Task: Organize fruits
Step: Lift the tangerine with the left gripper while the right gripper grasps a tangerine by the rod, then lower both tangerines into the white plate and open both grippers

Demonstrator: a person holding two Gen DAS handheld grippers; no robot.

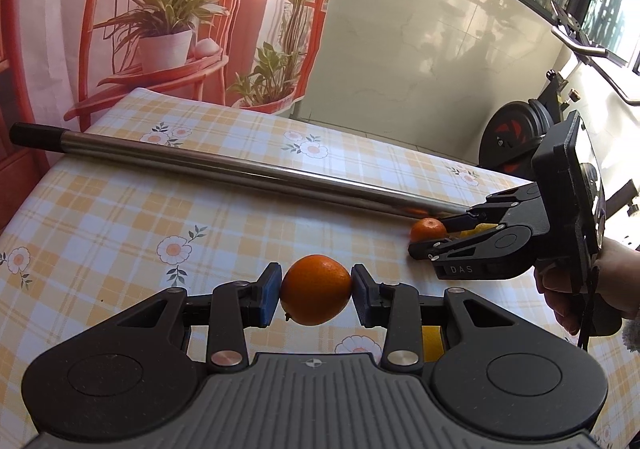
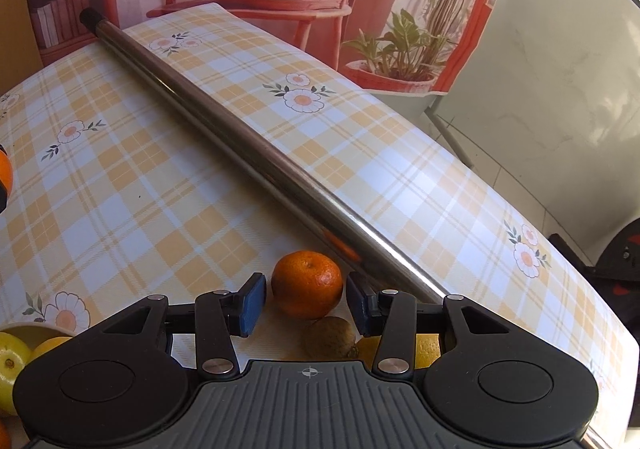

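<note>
Left tool [image 1: 316,295]: clenched on an orange [image 1: 316,289], blue pads [image 1: 272,295] pressing both flanks, fruit carried clear above the worktop [image 1: 160,209].

Right tool [image 2: 306,299]: released, jaws spread, straddling a mandarin [image 2: 307,284] that sits on the cloth. Fruit lies dead ahead between the fingers, stem dimple up, roughly round so no long axis to align. Neither pad appears to touch it yet. Right hand is plainly the nearer one to this fruit; closing looks like the next call.

Just nearer the tool body: a dull brownish fruit [image 2: 330,337], and yellow fruit [image 2: 426,349] partly hidden behind the right linkage. Crowding could get nudged when the jaws shut.

Immediately behind the mandarin: a long metal pole [image 2: 248,153], black-capped, lying diagonally across the worktop; its side mirrors the orange colour. Right finger sits close against it, contact unclear.

Lower left of the right wrist view: a bowl rim [image 2: 28,327] with lemons [image 2: 12,365], probable sorting destination.

Surface: yellow plaid cloth with daisy prints. Room: printed backdrop of red chair and potted plants, pale marble-look wall, window, exercise bike at right.
</note>
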